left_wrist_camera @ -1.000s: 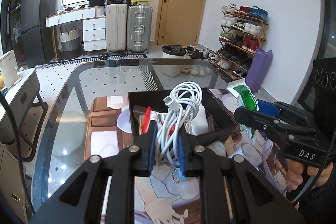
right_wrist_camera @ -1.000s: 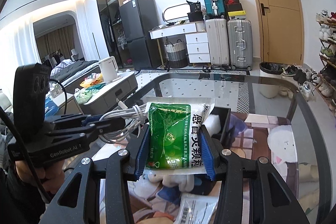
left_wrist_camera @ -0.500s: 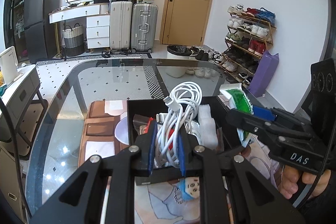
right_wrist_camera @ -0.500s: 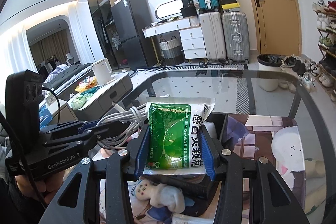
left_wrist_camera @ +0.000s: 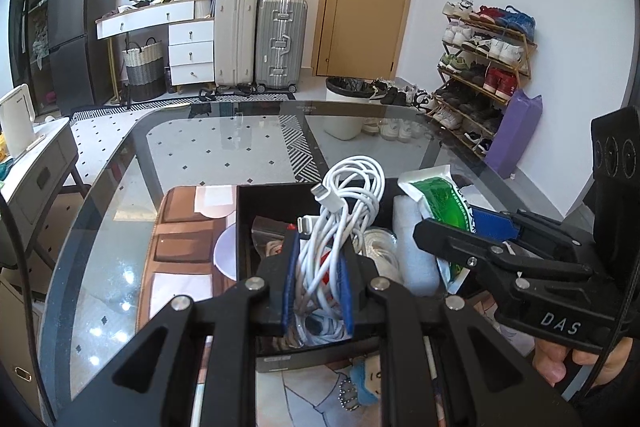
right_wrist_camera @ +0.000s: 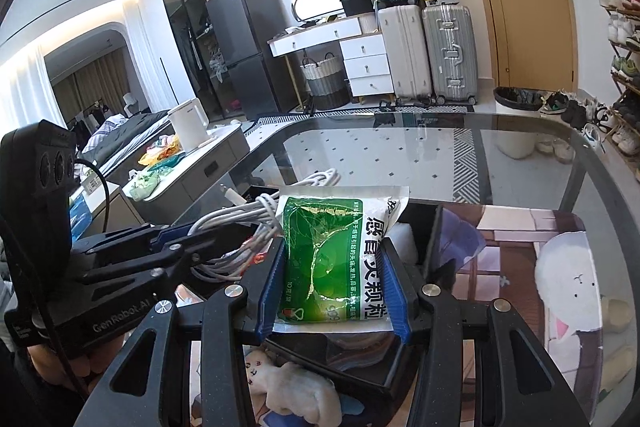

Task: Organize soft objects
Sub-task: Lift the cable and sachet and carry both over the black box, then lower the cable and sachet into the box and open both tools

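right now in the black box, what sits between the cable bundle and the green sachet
A white foam-like roll stands in the black box between the white cable bundle and the green sachet. The left wrist view shows it best.

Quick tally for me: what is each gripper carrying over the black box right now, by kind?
White cable bundle: 1, clamped in the left gripper
Green sachet: 1, clamped in the right gripper
Total: 2 held items, both above the black box
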Tool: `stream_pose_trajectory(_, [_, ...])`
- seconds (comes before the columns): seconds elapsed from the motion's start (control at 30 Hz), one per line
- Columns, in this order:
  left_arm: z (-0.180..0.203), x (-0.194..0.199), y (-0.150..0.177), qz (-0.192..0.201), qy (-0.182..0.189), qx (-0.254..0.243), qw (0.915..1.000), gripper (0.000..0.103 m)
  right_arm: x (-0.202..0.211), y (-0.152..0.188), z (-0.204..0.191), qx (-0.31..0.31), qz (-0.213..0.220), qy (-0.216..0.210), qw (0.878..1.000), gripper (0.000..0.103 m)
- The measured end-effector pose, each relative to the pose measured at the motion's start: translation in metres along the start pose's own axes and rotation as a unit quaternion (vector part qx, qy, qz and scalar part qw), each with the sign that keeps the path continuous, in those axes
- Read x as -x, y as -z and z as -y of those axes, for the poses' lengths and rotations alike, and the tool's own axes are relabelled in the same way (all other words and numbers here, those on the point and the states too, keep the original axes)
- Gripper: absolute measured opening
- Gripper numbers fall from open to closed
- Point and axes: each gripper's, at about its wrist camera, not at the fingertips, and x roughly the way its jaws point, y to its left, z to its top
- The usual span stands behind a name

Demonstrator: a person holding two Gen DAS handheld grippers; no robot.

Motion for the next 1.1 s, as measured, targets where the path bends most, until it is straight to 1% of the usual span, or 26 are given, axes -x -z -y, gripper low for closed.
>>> stream_pose_trajectory(0.13, [0.004, -0.004, -0.001, 0.001, -0.005, -0.005, 1.0000, 0.016, -0.008, 0.002, 0.000, 0.001, -0.004, 0.001, 1.000, 0.045])
stream_pose_trajectory(0.23, [0.004, -0.006, 0.000, 0.001, -0.008, -0.008, 0.9999, 0.016, -0.010, 0.003, 0.001, -0.004, -0.003, 0.000, 1.000, 0.045])
stream_pose_trajectory(0.63, [0.003, -0.009, 0.002, 0.001, -0.009, -0.013, 0.9999, 0.016, -0.010, 0.006, -0.005, 0.007, -0.005, 0.017, 1.000, 0.046])
stream_pose_trajectory(0.7, [0.003, -0.010, 0.002, 0.000, -0.009, -0.013, 0.9999, 0.016, -0.009, 0.007, -0.002, 0.008, -0.005, 0.014, 1.000, 0.049])
stream_pose_trajectory(0.77, [0.002, -0.011, 0.003, -0.001, -0.009, -0.015, 0.9998, 0.016, -0.007, 0.008, -0.006, 0.018, -0.003, 0.021, 1.000, 0.051])
stream_pose_trajectory(0.9, [0.001, -0.012, 0.004, -0.001, -0.010, -0.017, 0.9998, 0.017, 0.001, 0.011, -0.015, 0.047, 0.004, 0.032, 0.998, 0.062])
stream_pose_trajectory(1.0, [0.000, -0.013, 0.004, -0.002, -0.008, -0.021, 0.9997, 0.019, 0.007, 0.011, -0.019, 0.062, 0.010, 0.041, 0.997, 0.066])
stream_pose_trajectory(1.03, [0.001, -0.012, 0.004, -0.002, -0.009, -0.023, 0.9997, 0.022, 0.010, 0.011, -0.020, 0.067, 0.012, 0.045, 0.997, 0.067])
stream_pose_trajectory(1.1, [0.001, -0.010, 0.005, -0.002, -0.009, -0.026, 0.9996, 0.022, 0.015, 0.011, -0.020, 0.067, 0.015, 0.044, 0.997, 0.072])
